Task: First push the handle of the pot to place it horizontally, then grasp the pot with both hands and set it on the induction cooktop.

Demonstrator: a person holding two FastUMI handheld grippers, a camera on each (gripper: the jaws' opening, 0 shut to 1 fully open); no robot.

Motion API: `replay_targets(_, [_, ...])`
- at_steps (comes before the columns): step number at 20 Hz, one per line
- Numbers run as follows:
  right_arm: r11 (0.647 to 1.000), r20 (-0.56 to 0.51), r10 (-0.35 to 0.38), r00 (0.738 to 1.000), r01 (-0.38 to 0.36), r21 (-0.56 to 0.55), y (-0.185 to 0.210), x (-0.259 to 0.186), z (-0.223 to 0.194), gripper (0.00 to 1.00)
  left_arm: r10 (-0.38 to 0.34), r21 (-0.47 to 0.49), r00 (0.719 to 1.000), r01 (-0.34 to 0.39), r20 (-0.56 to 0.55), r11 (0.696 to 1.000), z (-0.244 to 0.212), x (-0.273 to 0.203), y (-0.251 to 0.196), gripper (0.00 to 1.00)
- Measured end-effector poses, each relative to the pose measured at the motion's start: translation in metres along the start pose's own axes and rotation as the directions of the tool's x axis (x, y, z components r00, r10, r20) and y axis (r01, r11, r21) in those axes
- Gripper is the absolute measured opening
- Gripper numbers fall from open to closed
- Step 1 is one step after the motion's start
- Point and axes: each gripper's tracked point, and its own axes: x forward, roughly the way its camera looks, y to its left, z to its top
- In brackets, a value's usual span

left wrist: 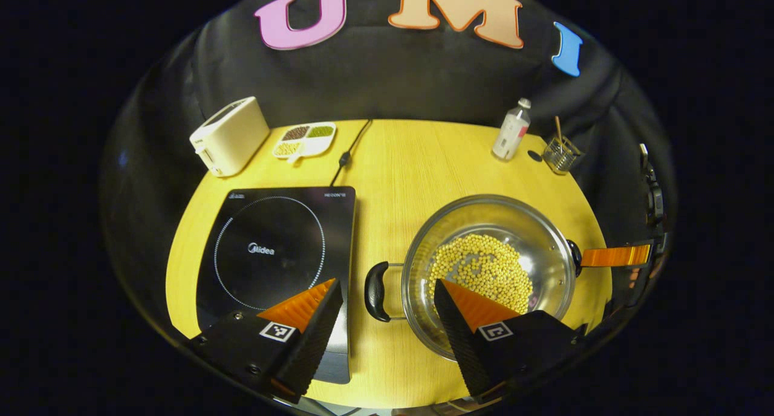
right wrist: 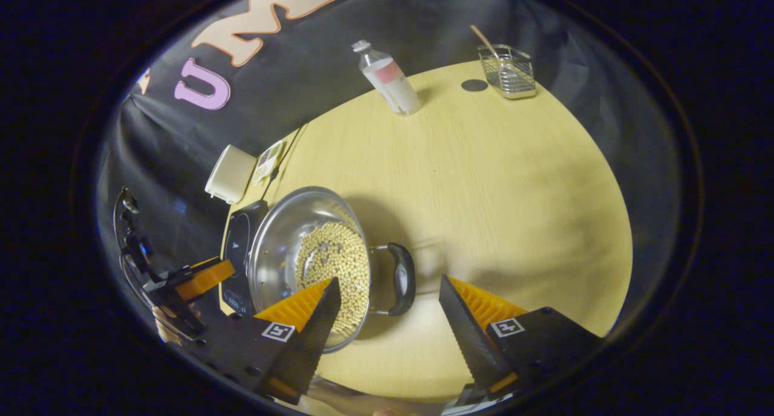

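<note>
Steel pot (left wrist: 547, 234) of yellow beans is seen just right of the black induction cooktop (left wrist: 275, 253); each black loop handle (left wrist: 376, 291) is bracketed, untouched, by spread jaws of left gripper (left wrist: 387, 301) and right gripper (right wrist: 387, 298).

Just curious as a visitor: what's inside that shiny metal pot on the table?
The pot holds a heap of small yellow beans over most of its bottom. A finger of the left gripper hides the near part, so what lies there cannot be seen.
</note>
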Motion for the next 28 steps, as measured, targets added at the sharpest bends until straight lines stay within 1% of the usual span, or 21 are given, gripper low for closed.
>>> replay_targets(1, [1.0,-0.012,0.004,1.0,-0.004,-0.004,-0.001,0.005,-0.001,0.94,-0.009,-0.008,0.999,0.008,-0.042,1.0,-0.005,0.006,0.0,0.94])
replay_targets(4, [1.0,-0.058,0.013,0.998,-0.014,-0.013,-0.007,0.019,-0.006,0.94,-0.025,-0.029,0.99,0.021,-0.138,0.999,-0.016,0.022,0.001,0.94])
replay_targets(6, [1.0,-0.086,0.027,0.996,-0.028,-0.004,-0.006,0.026,-0.007,0.94,-0.041,-0.013,0.985,0.039,-0.167,0.999,-0.016,0.032,-0.003,0.9])
replay_targets(7, [0.999,-0.101,0.045,0.994,-0.045,-0.002,-0.004,0.029,-0.007,0.94,-0.043,-0.003,0.983,0.043,-0.176,0.999,-0.017,0.037,-0.003,0.86])
replay_targets(8, [0.998,-0.114,0.062,0.991,-0.063,0.001,-0.002,0.033,-0.01,1.0,-0.042,0.004,0.981,0.043,-0.188,0.999,-0.017,0.042,-0.004,0.84])
replay_targets(9, [0.997,-0.129,0.074,0.989,-0.074,0.002,-0.001,0.036,-0.012,0.93,-0.037,0.012,0.979,0.04,-0.2,0.999,-0.018,0.047,-0.004,0.8])
replay_targets(10, [0.997,-0.142,0.082,0.986,-0.083,0.001,-0.001,0.039,-0.013,1.0,-0.032,0.017,0.977,0.036,-0.211,0.999,-0.018,0.052,-0.003,0.78])
replay_targets(11, [0.996,-0.152,0.088,0.984,-0.088,0.004,0.0,0.041,-0.015,0.99,-0.031,0.018,0.976,0.036,-0.217,0.999,-0.018,0.055,-0.002,0.76])
replay_targets(12, [0.995,-0.162,0.095,0.982,-0.095,0.007,0.0,0.041,-0.016,0.88,-0.031,0.015,0.974,0.036,-0.226,0.999,-0.018,0.058,-0.001,0.74])
replay_targets(15, [0.993,-0.176,0.118,0.977,-0.116,0.022,0.006,0.048,-0.02,0.88,-0.039,0.006,0.961,0.043,-0.274,0.999,-0.024,0.062,0.0,0.66])
replay_targets(16, [0.992,-0.179,0.123,0.976,-0.12,0.03,0.007,0.051,-0.021,0.8,-0.041,0.001,0.958,0.043,-0.284,0.999,-0.024,0.063,0.0,0.66])
replay_targets(17, [0.992,-0.184,0.126,0.975,-0.122,0.036,0.007,0.055,-0.021,0.86,-0.045,-0.002,0.955,0.046,-0.292,0.999,-0.024,0.063,0.0,0.65])
replay_targets(19, [0.992,-0.189,0.126,0.974,-0.12,0.044,0.006,0.06,-0.023,0.86,-0.049,-0.015,0.949,0.047,-0.311,0.999,-0.026,0.065,-0.001,0.65])
replay_targets(20, [0.991,-0.193,0.127,0.973,-0.119,0.056,0.007,0.062,-0.023,0.73,-0.048,-0.021,0.944,0.044,-0.328,0.999,-0.027,0.066,-0.001,0.65])
replay_targets(21, [0.992,-0.2,0.123,0.972,-0.114,0.058,0.007,0.065,-0.024,0.63,-0.043,-0.026,0.939,0.037,-0.341,0.999,-0.028,0.067,0.0,0.65])
replay_targets(22, [0.989,-0.206,0.14,0.968,-0.128,0.071,0.009,0.065,-0.026,0.6,-0.035,-0.031,0.933,0.026,-0.359,0.999,-0.029,0.067,0.0,0.65])
replay_targets(23, [0.989,-0.217,0.138,0.966,-0.121,0.086,0.01,0.066,-0.026,0.6,-0.03,-0.026,0.927,0.022,-0.375,0.999,-0.03,0.067,0.0,0.66])
replay_targets(24, [0.988,-0.219,0.138,0.966,-0.121,0.093,0.011,0.068,-0.026,0.5,-0.027,-0.016,0.921,0.022,-0.389,1.0,-0.03,0.067,0.0,0.66])
replay_targets(25, [0.987,-0.231,0.141,0.963,-0.119,0.107,0.011,0.069,-0.029,0.49,-0.025,-0.014,0.915,0.022,-0.404,1.0,-0.031,0.067,0.0,0.66])
replay_targets(27, [0.982,-0.238,0.149,0.96,-0.116,0.147,0.012,0.07,-0.026,0.5,-0.032,-0.03,0.909,0.022,-0.416,0.999,-0.031,0.067,-0.001,0.64])
replay_targets(28, [0.983,-0.246,0.143,0.959,-0.11,0.144,0.012,0.069,-0.03,0.46,-0.038,-0.034,0.908,0.026,-0.417,0.999,-0.031,0.067,-0.002,0.63])
